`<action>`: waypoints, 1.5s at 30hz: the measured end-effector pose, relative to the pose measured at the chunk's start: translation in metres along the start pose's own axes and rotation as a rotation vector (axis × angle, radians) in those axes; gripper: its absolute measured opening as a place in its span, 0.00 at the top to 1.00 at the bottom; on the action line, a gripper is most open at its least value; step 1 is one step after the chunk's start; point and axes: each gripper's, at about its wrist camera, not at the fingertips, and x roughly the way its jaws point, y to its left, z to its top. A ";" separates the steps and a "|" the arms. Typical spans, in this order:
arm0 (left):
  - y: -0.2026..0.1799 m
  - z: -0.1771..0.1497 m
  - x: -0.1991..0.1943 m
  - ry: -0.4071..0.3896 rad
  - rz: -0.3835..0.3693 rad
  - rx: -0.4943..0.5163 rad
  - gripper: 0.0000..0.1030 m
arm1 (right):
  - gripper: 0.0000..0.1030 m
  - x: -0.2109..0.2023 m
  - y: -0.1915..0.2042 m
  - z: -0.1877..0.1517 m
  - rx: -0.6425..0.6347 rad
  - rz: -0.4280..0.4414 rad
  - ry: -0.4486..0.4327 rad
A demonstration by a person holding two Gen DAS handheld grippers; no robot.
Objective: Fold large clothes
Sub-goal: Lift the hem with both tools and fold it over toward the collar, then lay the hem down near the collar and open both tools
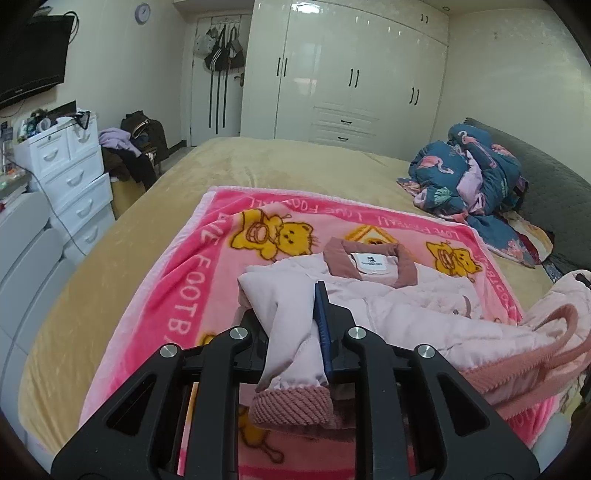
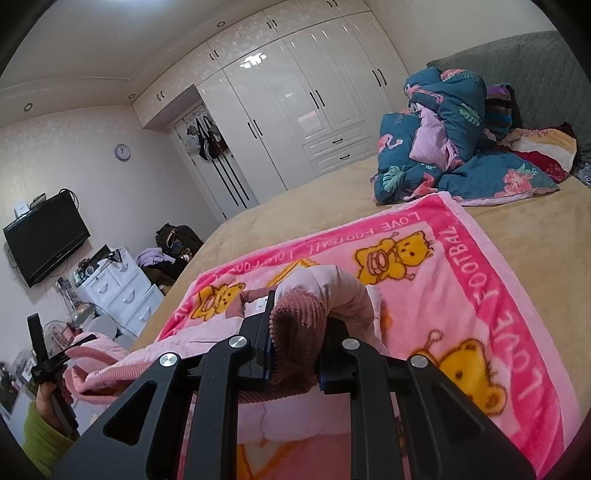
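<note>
Glossy white wardrobe [image 1: 354, 70], wall clock [image 1: 143, 13] — black television [image 2: 46, 238], white drawers [image 1: 72, 173], tan bed [image 1: 288, 166]

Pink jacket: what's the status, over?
Left gripper shut on one sleeve, right gripper on other cuff. Jacket on blanket. Nothing blocking.

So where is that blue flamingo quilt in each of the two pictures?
Left wrist view: the flamingo quilt lies bunched at upper right, on the bed against the grey headboard.
Right wrist view: the flamingo quilt sits at upper right, beyond the far corner of the pink bear blanket.
Shared landmark: the white wardrobe on the far wall.
</note>
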 end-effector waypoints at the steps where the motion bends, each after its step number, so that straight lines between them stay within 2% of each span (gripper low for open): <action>1: 0.000 0.002 0.003 0.003 0.002 0.000 0.88 | 0.85 0.004 -0.001 0.001 0.002 0.001 0.002; 17: 0.012 0.026 0.060 0.038 0.012 -0.040 0.87 | 0.84 0.083 -0.018 0.036 0.063 -0.027 0.073; 26: 0.015 0.029 0.093 0.071 0.037 -0.026 0.87 | 0.78 0.122 -0.029 0.043 0.115 -0.017 0.119; 28: 0.016 0.029 0.099 0.079 0.041 -0.029 0.87 | 0.75 0.127 -0.030 0.045 0.121 -0.012 0.128; 31: 0.017 0.030 0.107 0.086 0.044 -0.028 0.87 | 0.65 0.131 -0.030 0.048 0.141 0.013 0.129; 33: 0.018 0.030 0.111 0.091 0.043 -0.031 0.86 | 0.52 0.133 -0.031 0.051 0.147 0.023 0.124; 36: 0.016 0.029 0.119 0.099 0.048 -0.028 0.86 | 0.43 0.135 -0.030 0.053 0.142 0.039 0.103; 38: 0.015 0.029 0.123 0.102 0.049 -0.026 0.85 | 0.40 0.136 -0.029 0.051 0.132 0.053 0.090; 42: 0.011 0.030 0.130 0.109 0.045 -0.022 0.82 | 0.28 0.140 -0.023 0.041 0.089 0.055 0.074; 45: 0.006 0.029 0.136 0.119 0.043 -0.017 0.77 | 0.25 0.156 -0.016 0.023 0.035 0.033 0.132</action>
